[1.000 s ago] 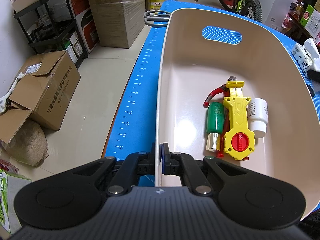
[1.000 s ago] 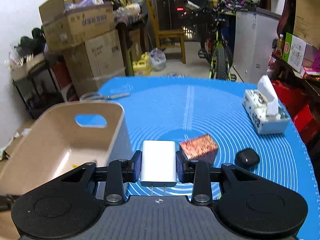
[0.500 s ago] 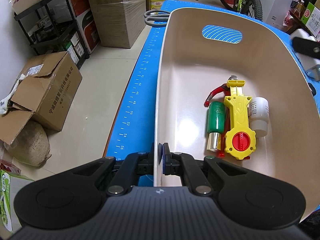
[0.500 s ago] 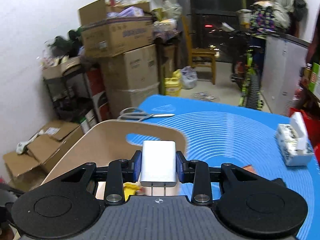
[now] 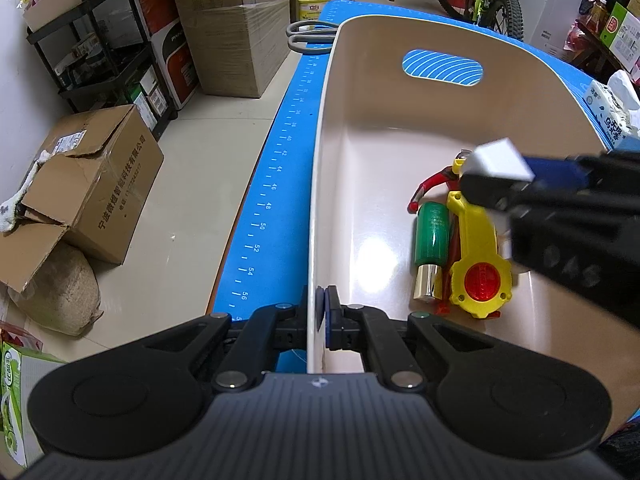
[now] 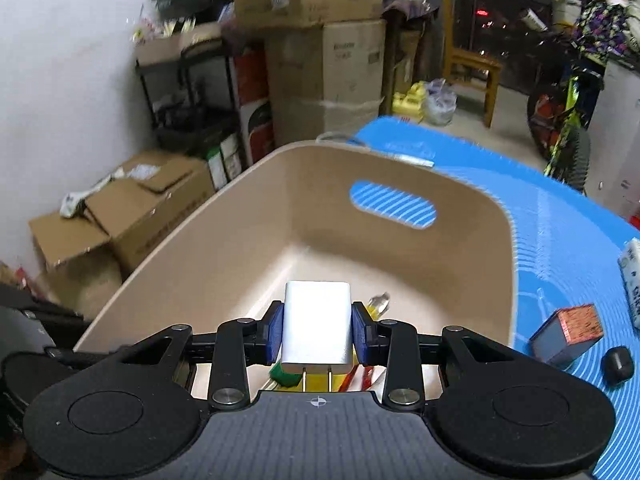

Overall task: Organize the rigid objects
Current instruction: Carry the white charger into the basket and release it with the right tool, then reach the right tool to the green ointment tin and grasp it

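Over the bin (image 6: 208, 236) at the counter's left edge, the right gripper (image 6: 318, 330) pinches a white charger (image 6: 317, 326) by its flat sides: light, stiff, likely slippery. The left gripper (image 5: 321, 314) clamps the bin's wall.

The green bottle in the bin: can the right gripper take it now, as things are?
Probably not yet. The right gripper is shut on the white charger, so its jaws are full. It hangs over the bin, above the green bottle, and the bin is open on top. It should drop the charger first.
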